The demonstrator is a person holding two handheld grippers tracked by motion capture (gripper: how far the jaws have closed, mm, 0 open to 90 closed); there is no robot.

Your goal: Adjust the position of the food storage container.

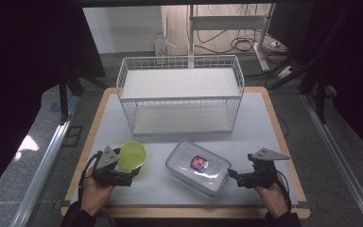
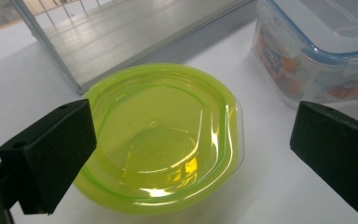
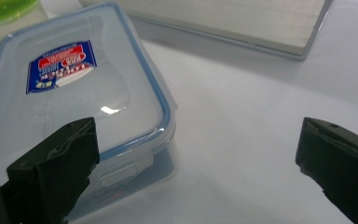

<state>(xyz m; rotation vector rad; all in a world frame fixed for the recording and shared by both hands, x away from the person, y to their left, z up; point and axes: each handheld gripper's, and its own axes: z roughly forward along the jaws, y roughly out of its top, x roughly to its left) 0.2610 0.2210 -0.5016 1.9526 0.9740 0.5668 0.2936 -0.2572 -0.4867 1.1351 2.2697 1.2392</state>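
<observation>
While both grippers' blocky black fingers gape empty, the round, glossy yellow-green tub [image 2: 161, 140] sits beside the clear rectangular box [image 3: 70, 98] — both plastic.

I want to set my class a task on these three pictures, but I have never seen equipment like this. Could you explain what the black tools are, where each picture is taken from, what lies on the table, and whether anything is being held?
A person sits at a table with a hand-held gripper in each hand: a tool with two black jaws. The wide picture comes from a camera above, looking forward and down. The other two come from cameras riding on each tool, looking along its jaws.

The left hand-held gripper is beside a round green-lidded container. The right hand-held gripper is next to a clear rectangular box with a blue-rimmed lid and a label. Behind both stands a white wire rack with two shelves.

Nothing is held: both pairs of jaws stand wide open.
</observation>
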